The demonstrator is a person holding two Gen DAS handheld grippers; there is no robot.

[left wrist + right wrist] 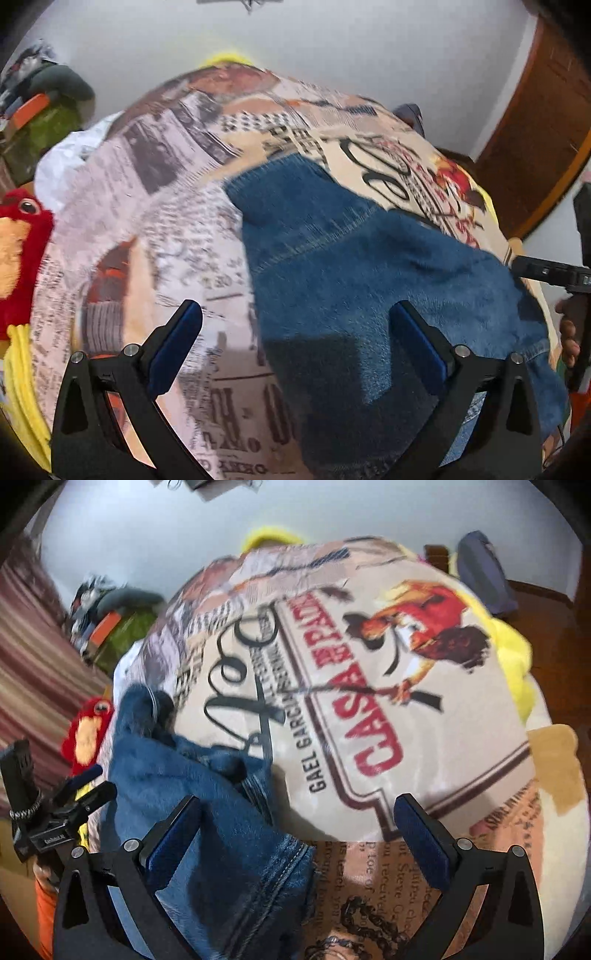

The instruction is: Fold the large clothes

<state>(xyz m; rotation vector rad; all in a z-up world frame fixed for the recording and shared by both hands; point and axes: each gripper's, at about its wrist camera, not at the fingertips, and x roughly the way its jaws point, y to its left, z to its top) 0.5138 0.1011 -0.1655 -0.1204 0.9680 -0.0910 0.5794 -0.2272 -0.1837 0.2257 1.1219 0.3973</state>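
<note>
Left gripper (295,317) jaws spread wide, released, nothing between them; blue pads hover over the denim garment (369,266) where its left edge meets the printed bedspread (155,192). Right gripper (297,812) jaws also spread wide and empty, hovering above the denim's seamed hem (280,867), with the left pad over the denim and the right pad over the spread. The denim garment is a large blue piece lying loosely bunched on the bed. In the left wrist view it fills the lower right and in the right wrist view it fills the lower left, rumpled with a fold raised near its far end. The bedspread is beige with newspaper-style print, a red "CASA" sign graphic (369,686) and a figure in red (424,620). The other gripper shows at each view's edge: right one at the far right of the left wrist view (550,273), with a hand (570,328) on it, left one at the far left of the right wrist view. A red and orange plush toy (18,251) sits at the bed's left side, and yellow fabric (517,653) peeks out at the far edge. A clutter pile with a green item (44,129) sits by the white wall (332,44), with a brown wooden door (535,122) to the right. Both frames are motion-blurred.
</note>
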